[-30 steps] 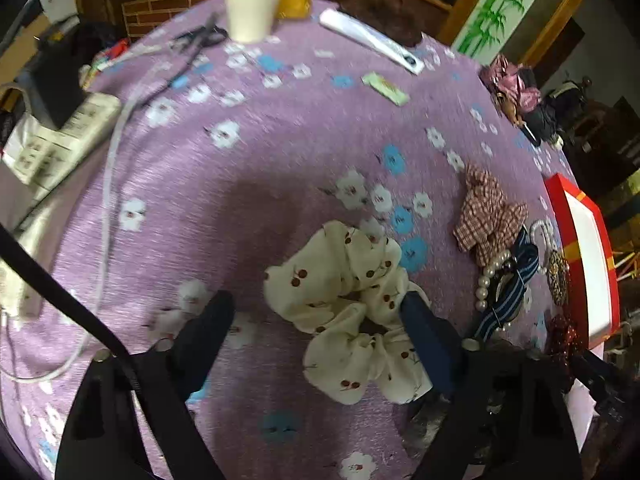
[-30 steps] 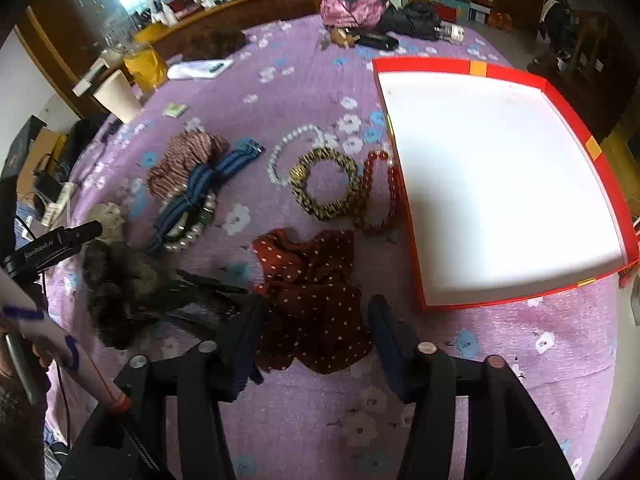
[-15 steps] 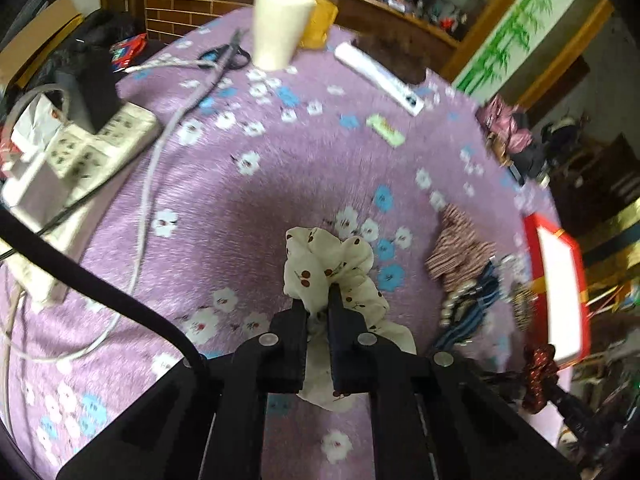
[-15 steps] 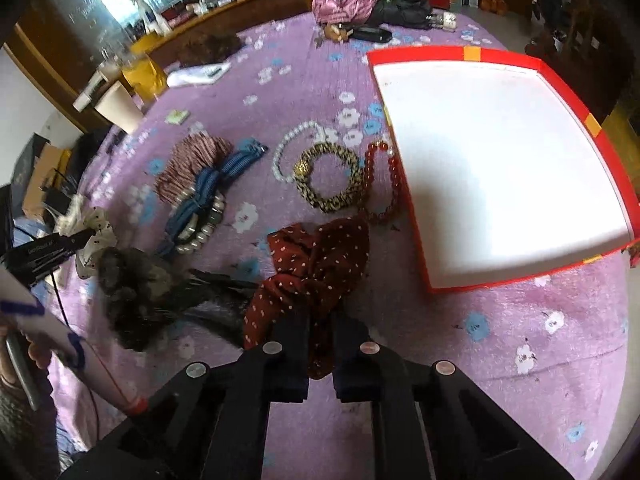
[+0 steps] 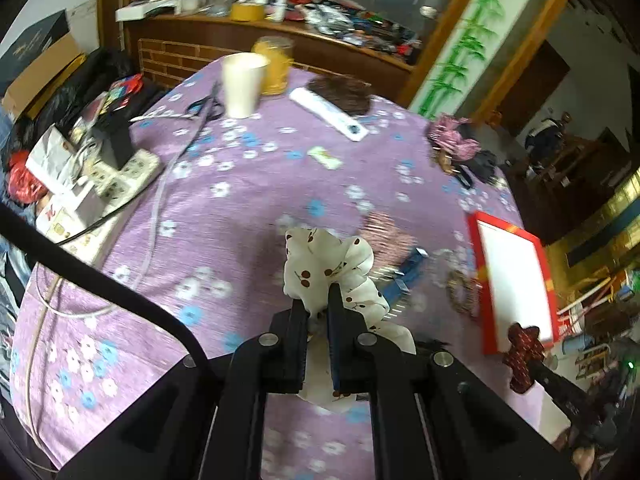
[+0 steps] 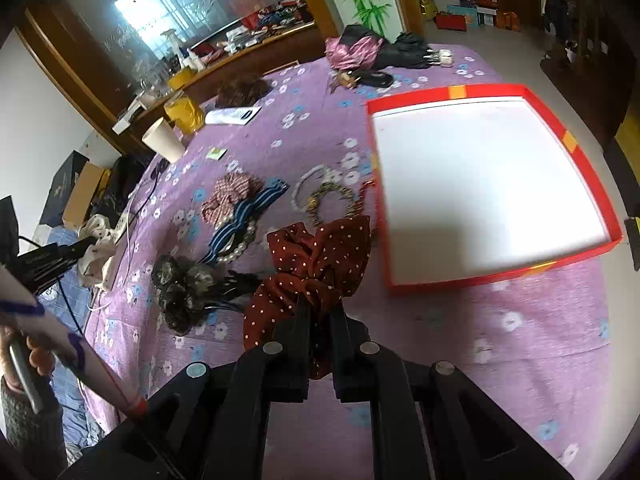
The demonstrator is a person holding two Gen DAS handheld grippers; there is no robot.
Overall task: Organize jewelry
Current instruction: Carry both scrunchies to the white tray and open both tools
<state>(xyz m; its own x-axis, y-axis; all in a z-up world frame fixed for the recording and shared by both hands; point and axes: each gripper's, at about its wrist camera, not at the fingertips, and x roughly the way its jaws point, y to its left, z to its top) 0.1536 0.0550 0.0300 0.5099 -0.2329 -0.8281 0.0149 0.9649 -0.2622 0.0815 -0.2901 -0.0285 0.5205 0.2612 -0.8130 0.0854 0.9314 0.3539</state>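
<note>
- Left wrist view: the left gripper [image 5: 318, 300] is clamped on the cream cherry-print fabric scrunchie [image 5: 320, 264] at frame centre; the cloth bulges above the jaws and hangs clear of the purple flowered tablecloth [image 5: 240, 208], probably so it can be carried without dragging.
- At the right edge lies the red-rimmed, white-floored shallow box [image 5: 516, 280], the likely destination; its floor looks bare.
- Only this view shows the white power strip [image 5: 120, 176] at the left and the white paper cup [image 5: 242, 84] near the top.
- Right wrist view: the right gripper [image 6: 320, 312] is closed tight on the dark red white-dotted fabric scrunchie [image 6: 316, 256] at lower centre, gathered into a bunch and seemingly lifted.
- The box [image 6: 576, 152] fills the right half, near the scrunchie.
- This view alone shows clearly what remains on the cloth: a plaid scrunchie [image 6: 228, 196], a blue striped band [image 6: 244, 216], a pearl bracelet [image 6: 240, 250], beaded bracelets [image 6: 328, 196] just beside the box's left wall, and a dark feathered hair piece [image 6: 188, 288] at the lower left.
</note>
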